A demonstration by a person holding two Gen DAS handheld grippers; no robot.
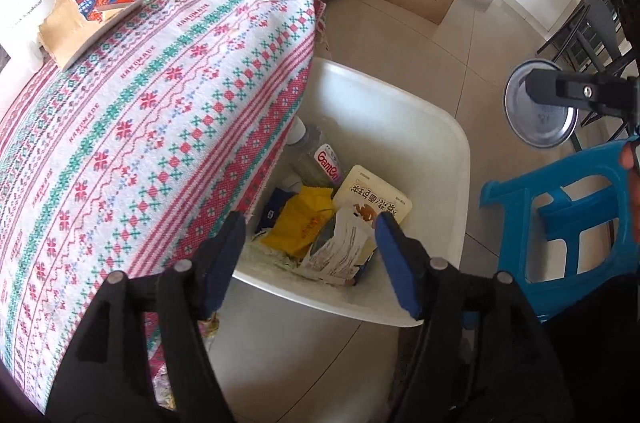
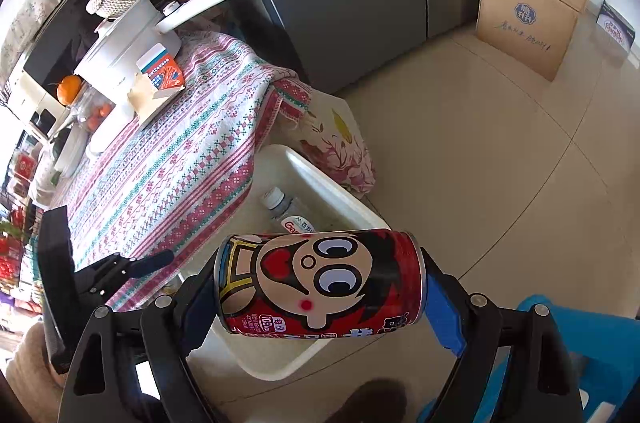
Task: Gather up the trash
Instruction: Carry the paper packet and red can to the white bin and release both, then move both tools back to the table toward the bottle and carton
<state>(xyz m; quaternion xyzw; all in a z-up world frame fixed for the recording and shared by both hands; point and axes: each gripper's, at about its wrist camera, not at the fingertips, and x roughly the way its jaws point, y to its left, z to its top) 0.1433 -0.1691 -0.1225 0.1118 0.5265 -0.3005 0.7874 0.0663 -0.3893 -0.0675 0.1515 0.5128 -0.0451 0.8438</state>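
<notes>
- Patterned tablecloth (image 1: pixel 160 95) covers table, fills 9–12 o'clock of L wrist view; torn-open box (image 1: pixel 86 11) lies on it at approx 11 o'clock.
- L gripper (image 1: pixel 310 255): jaws wide, nothing between them, over near end of white trash bin (image 1: pixel 432 159) at 6 o'clock.
- Bin stands on tile floor just beside table edge. Contents: clear plastic bottle (image 1: pixel 316 155), yellow wrapper (image 1: pixel 304 223), cream snack packet (image 1: pixel 372 199), crumpled paper (image 1: pixel 344 251).
- Blue plastic stool (image 1: pixel 568 215) at 4 o'clock, near bin.
- R gripper (image 2: pixel 320 283): clamped on red drink can (image 2: pixel 320 283) w/ cartoon face, can lying sideways, held end to end above bin (image 2: pixel 320 179).
- Same can (image 1: pixel 540 103) seen at 3 o'clock in L view, in air, clear of bin.
- Stacked cardboard boxes (image 2: pixel 528 19) on floor at 1 o'clock, well apart from bin.
</notes>
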